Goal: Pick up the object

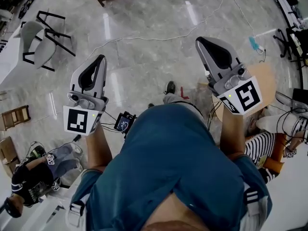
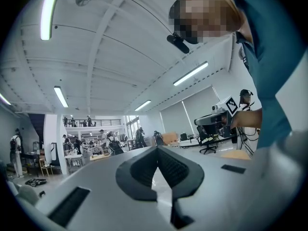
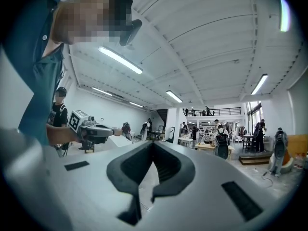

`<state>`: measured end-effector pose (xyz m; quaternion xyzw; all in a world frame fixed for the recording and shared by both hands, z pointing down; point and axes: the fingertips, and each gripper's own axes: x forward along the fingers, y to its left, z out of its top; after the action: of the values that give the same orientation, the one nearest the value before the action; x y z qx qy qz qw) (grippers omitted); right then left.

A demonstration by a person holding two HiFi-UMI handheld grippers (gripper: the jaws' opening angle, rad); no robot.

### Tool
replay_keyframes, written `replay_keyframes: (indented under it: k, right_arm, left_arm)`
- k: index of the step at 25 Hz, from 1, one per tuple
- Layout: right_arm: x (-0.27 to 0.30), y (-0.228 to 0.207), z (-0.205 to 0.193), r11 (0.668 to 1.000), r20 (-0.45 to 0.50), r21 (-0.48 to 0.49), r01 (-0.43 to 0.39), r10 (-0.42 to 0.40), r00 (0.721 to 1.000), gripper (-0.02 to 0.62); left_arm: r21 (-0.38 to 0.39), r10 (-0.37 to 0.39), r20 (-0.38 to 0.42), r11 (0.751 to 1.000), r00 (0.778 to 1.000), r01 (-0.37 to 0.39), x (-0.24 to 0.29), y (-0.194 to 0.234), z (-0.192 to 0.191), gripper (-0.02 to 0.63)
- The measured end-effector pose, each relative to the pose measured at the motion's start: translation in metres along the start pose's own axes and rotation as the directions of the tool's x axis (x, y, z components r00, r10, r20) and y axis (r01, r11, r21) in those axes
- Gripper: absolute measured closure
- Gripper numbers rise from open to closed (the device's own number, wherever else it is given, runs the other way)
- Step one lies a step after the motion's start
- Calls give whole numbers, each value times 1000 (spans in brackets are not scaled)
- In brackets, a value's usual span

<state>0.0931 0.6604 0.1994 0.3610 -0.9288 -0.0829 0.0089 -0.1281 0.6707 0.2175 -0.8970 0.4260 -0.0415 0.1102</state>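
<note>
Two clenched, empty claws: left claw point(image 1: 100, 60), right claw point(image 1: 201, 43), over glossy marble floor point(image 1: 144, 13).

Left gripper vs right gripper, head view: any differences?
The left gripper sits lower in frame, the right gripper higher. The left gripper leans rightward and the right gripper leftward, so their tips converge. The left gripper's marker cube faces the camera squarely; the right gripper's cube is tilted. Shared: both have jaws shut on nothing.

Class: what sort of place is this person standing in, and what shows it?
Probably a large open-plan lab or workshop hall: a cable trailing over polished floor, a balcony with people, strip lights on a high ceiling.
</note>
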Motion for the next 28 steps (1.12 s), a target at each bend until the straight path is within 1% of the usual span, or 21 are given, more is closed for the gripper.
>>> replay_keyframes:
  k: [4, 7, 12, 16, 21, 25, 28]
  right_arm:
    - [26, -33, -6, 999, 17, 8, -34, 34, 999, 581]
    - [44, -67, -11, 999, 25, 13, -53, 52, 998, 581]
    - [57, -111, -22, 997, 38, 8, -83, 83, 996, 581]
    - [66, -136, -29, 995, 41, 7, -97, 97, 994, 581]
    - [80, -156, -35, 996, 32, 22, -91, 90, 995, 581]
    - [114, -168, -41, 997, 18, 21, -75, 74, 997, 581]
    - [140, -176, -43, 999, 13, 24, -49, 48, 999, 581]
  left_arm:
    - [-8, 39, -15, 999, 999, -39, 29, 17, -6, 604]
    - [2, 54, -18, 999, 998, -54, 61, 29, -6, 604]
    - [11, 81, -13, 997, 997, -81, 107, 34, -10, 604]
    - [16, 94, -17, 995, 995, -93, 132, 38, -14, 604]
    - [15, 75, -22, 997, 997, -75, 153, 49, -15, 604]
    - [3, 72, -25, 997, 997, -72, 168, 87, -28, 604]
    - [3, 41, -14, 999, 999, -41, 183, 115, -34, 604]
